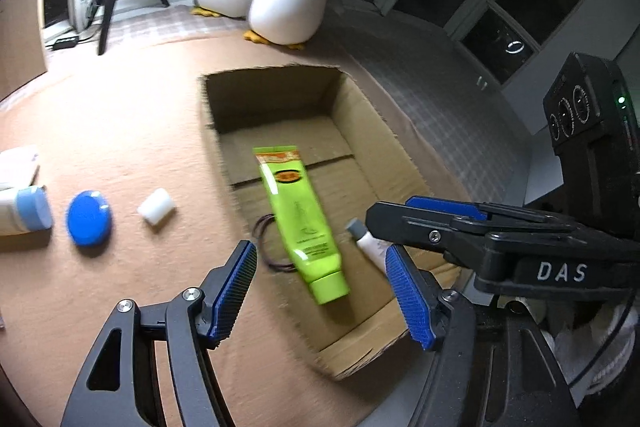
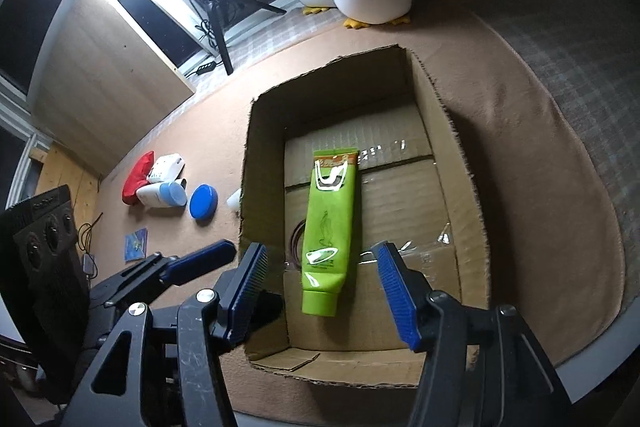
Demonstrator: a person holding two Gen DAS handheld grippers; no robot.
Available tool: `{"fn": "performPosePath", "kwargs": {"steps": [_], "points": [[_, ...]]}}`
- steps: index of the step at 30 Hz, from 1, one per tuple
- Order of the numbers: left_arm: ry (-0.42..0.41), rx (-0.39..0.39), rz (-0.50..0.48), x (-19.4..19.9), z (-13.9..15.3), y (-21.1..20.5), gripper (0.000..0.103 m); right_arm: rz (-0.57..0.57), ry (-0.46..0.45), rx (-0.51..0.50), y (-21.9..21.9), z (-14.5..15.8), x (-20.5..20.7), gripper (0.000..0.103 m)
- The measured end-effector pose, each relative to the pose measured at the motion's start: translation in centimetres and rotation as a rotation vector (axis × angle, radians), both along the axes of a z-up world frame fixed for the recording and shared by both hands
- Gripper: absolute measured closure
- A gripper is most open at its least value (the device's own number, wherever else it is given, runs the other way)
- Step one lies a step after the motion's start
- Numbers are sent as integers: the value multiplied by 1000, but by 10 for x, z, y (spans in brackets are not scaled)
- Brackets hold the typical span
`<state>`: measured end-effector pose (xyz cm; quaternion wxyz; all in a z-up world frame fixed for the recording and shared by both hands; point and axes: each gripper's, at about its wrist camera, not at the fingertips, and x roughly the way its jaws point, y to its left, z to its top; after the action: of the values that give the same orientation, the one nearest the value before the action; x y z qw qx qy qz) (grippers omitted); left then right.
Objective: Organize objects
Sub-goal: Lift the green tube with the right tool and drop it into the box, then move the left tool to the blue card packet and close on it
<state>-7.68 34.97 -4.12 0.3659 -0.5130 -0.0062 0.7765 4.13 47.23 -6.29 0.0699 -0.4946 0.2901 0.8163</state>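
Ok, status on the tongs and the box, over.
Left tongs open, empty. Right tongs open, empty, over box. Green tube lying in box. Blue lid and white cap still outside. Nothing blocking.

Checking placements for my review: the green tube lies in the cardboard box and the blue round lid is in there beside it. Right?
Not quite. The green tube lies in the cardboard box, but the blue round lid sits outside it on the brown cloth, as the right wrist view shows.

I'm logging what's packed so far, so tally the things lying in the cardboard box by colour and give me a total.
Green: 1, the green tube
White: 1, the small white tube with a grey cap
Dark: 1, the hair tie partly under the green one
Total: 3 in the cardboard box
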Motion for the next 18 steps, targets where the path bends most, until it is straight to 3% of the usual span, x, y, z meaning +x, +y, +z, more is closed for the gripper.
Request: {"fn": "performPosePath", "kwargs": {"steps": [8,18], "points": [[14,-14,104,-11,9,-80,32,48,17,35,-37,5,-14,48],[-1,-85,346,-51,-1,-236,33,102,35,19,-92,7,-34,49]]}}
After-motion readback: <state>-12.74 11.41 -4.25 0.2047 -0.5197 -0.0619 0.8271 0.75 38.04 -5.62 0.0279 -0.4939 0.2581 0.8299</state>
